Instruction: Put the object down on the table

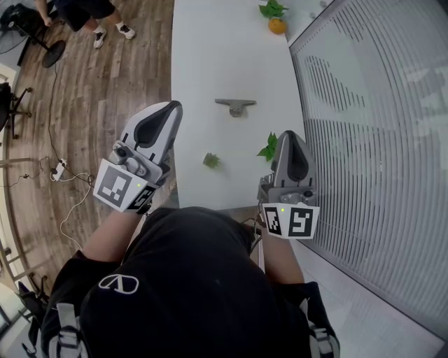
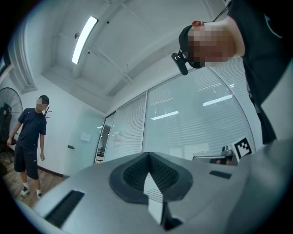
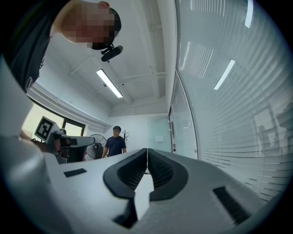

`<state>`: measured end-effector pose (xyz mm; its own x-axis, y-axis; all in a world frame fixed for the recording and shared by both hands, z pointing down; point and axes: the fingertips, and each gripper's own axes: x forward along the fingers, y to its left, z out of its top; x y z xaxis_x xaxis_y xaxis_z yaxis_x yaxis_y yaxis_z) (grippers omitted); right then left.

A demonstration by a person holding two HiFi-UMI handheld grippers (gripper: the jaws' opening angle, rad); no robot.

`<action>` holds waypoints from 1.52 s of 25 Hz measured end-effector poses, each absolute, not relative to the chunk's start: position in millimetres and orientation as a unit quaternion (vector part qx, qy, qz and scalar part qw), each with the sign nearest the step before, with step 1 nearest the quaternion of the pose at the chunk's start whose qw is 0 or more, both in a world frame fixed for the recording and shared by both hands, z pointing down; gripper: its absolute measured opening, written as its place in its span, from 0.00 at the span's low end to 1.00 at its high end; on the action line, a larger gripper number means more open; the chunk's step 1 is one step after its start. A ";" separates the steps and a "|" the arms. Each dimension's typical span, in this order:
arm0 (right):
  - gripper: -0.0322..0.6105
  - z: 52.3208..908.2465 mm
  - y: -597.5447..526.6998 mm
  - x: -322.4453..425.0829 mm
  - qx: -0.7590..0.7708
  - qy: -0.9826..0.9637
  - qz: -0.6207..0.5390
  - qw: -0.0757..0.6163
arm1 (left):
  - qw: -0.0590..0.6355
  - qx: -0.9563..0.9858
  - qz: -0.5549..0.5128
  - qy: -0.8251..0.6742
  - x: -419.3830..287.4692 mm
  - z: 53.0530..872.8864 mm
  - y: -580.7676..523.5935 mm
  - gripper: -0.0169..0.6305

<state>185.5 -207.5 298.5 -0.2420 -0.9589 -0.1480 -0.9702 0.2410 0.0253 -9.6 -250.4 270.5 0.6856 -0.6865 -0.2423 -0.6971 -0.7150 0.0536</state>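
Both grippers are held near the person's body at the near end of the white table [image 1: 210,56], and both gripper views look up at the ceiling. My left gripper [image 1: 170,106] is shut, its dark pads meeting at the tip [image 2: 149,154] with nothing between them. My right gripper [image 1: 290,135] is shut too, jaws closed edge to edge [image 3: 147,149] and empty. On the table lie a grey T-shaped metal piece [image 1: 235,106] and a small green object [image 1: 211,160], both apart from the grippers.
A leafy green sprig [image 1: 268,147] sits by the right gripper, and a plant in an orange pot [image 1: 275,19] stands at the far end. A glass wall with blinds [image 1: 378,140] runs along the right. A person [image 1: 98,17] stands on the wooden floor, with cables [image 1: 66,175] at the left.
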 end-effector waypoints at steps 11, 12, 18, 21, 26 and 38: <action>0.07 298.3 -207.2 184.4 -0.614 0.785 0.058 0.051 | 0.021 -0.917 0.124 0.379 -11.1 271.1 -249.5 0.03; 0.07 298.3 -207.2 183.9 -0.614 0.786 0.058 0.052 | 0.021 -0.917 0.125 0.379 -11.4 270.6 -249.5 0.03; 0.06 297.4 -207.6 182.2 -0.614 0.785 0.058 0.050 | 0.021 -0.916 0.125 0.381 -13.3 269.3 -249.5 0.03; 0.06 297.4 -207.8 182.2 -0.615 0.785 0.059 0.051 | 0.021 -0.916 0.126 0.381 -13.6 269.2 -249.5 0.03; 0.06 298.5 -207.9 183.3 -0.617 0.783 0.060 0.050 | 0.021 -0.916 0.126 0.380 -13.0 270.5 -249.8 0.03; 0.06 302.5 -211.5 181.3 -0.617 0.784 0.065 0.026 | 0.021 -0.916 0.127 0.379 -10.5 270.1 -250.7 0.03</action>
<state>181.3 -211.5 302.5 -0.2375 -0.9639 -0.1203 -0.9706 0.2304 0.0699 -10.5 -250.7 270.1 0.6801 -0.6896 -0.2490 -0.7004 -0.7114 0.0573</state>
